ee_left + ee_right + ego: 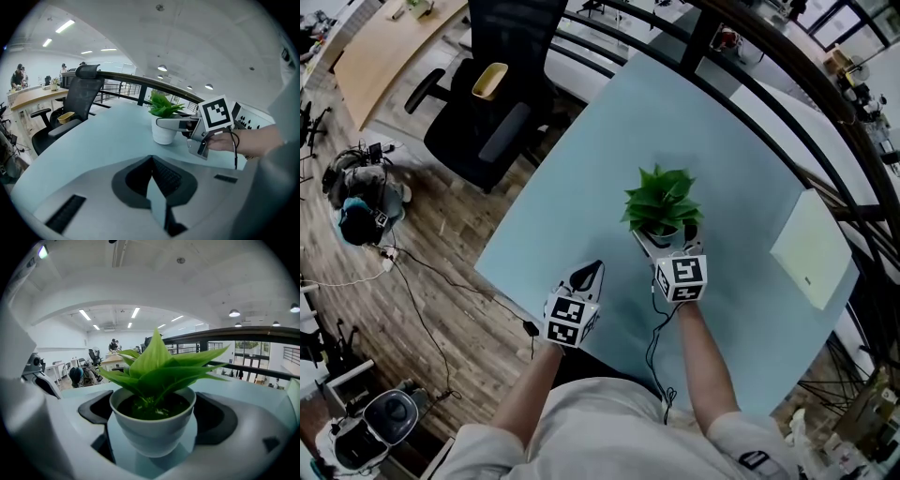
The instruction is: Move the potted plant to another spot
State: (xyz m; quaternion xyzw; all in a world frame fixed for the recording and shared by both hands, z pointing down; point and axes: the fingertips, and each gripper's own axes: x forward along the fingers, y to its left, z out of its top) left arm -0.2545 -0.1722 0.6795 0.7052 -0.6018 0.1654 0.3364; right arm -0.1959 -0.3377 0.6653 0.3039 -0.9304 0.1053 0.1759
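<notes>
Gripping the plant (pixel 661 199) with the right gripper (pixel 667 236), jaws clamping either side of its white pot (pixel 152 423), leaves fanning upward. Standing upright near the middle of the table (pixel 581 178). Holding the left gripper (pixel 592 272) over the table's near edge, nearer that edge than the plant, jaws pressing together, gripping nothing.

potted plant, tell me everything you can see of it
The potted plant is a glossy white round pot, wider at the rim, holding dark soil and a tuft of broad, pointed green leaves. It stands upright on the pale blue table, and the right gripper has its jaws closed on the pot's two sides.
</notes>
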